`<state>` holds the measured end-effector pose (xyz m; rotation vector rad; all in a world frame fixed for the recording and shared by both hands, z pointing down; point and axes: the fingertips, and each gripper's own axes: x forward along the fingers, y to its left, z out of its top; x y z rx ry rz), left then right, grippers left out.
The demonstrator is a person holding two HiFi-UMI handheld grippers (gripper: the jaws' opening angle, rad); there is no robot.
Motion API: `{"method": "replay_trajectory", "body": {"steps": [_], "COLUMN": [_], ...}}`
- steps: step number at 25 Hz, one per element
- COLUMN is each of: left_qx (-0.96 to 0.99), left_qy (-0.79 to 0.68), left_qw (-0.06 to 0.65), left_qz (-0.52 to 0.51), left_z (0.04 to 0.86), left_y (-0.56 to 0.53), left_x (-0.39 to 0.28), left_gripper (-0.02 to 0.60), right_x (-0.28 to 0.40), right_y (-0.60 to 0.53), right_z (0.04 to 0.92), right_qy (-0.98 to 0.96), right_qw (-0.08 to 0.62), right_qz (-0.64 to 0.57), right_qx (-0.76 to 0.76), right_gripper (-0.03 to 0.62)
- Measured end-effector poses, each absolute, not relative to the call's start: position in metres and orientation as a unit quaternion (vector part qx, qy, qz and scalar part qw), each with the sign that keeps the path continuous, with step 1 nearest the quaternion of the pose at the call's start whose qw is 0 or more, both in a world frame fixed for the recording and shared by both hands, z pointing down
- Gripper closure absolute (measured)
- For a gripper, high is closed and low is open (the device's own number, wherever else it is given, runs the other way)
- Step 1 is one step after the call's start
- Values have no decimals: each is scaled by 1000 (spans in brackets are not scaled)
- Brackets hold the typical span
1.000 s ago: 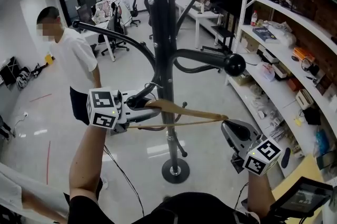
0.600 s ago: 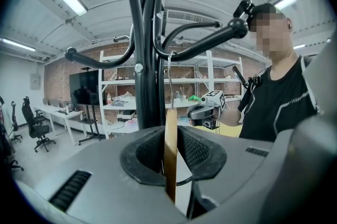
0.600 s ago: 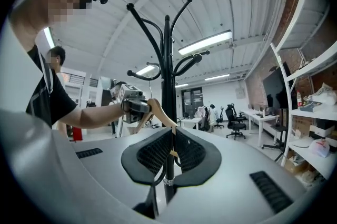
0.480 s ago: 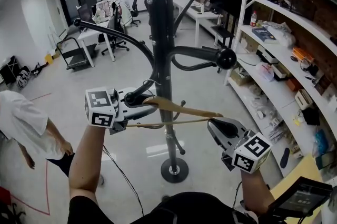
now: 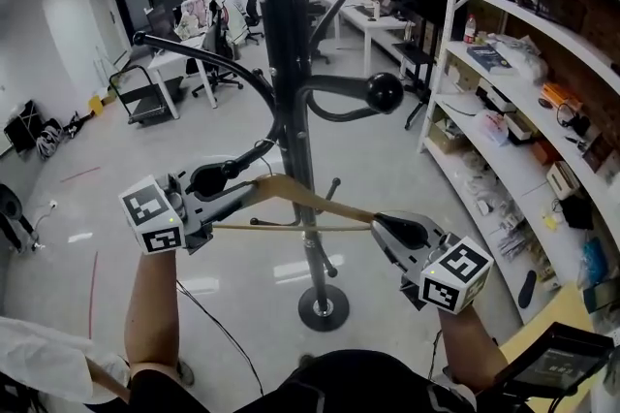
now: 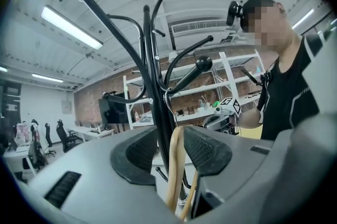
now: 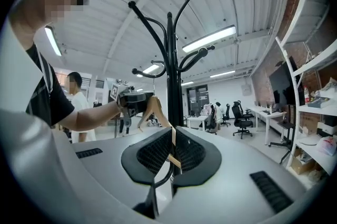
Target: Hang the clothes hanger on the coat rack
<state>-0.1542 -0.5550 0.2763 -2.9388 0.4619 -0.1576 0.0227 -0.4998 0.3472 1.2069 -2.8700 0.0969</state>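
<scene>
A wooden clothes hanger lies level across the front of the black coat rack. My left gripper is at its left end, beside a low knobbed rack arm. Its jaws are opening; the hanger's wood stands between the pads with a gap on the left pad's side. My right gripper is shut on the hanger's right end, and the thin wood is pinched between its pads. The hanger's hook is hidden among the rack arms.
The rack's round base stands on the grey floor just ahead of me. White shelving full of goods runs along the right. Desks and office chairs fill the far left, with a trolley nearby.
The left gripper has swung left and a little up, and its jaws have come apart around the hanger. The right gripper shifted left with the hanger end. A person in white walked out at the left.
</scene>
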Motion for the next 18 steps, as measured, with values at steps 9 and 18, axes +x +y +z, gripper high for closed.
{"method": "replay_trajectory", "body": {"steps": [9, 18], "left_qx": [-952, -908], "left_qy": [285, 418], "left_qw": [96, 36], "left_qz": [-54, -17], "left_z": [273, 314], "left_y": [-525, -474], "left_x": [-192, -177], "left_gripper": [443, 450], "right_x": [15, 5], "right_y": [-492, -484], "right_z": [353, 361], "right_qy": [-938, -961], "right_qw": [4, -4], "right_qz": [36, 44], "right_qx": [343, 275], "right_gripper": [586, 586]}}
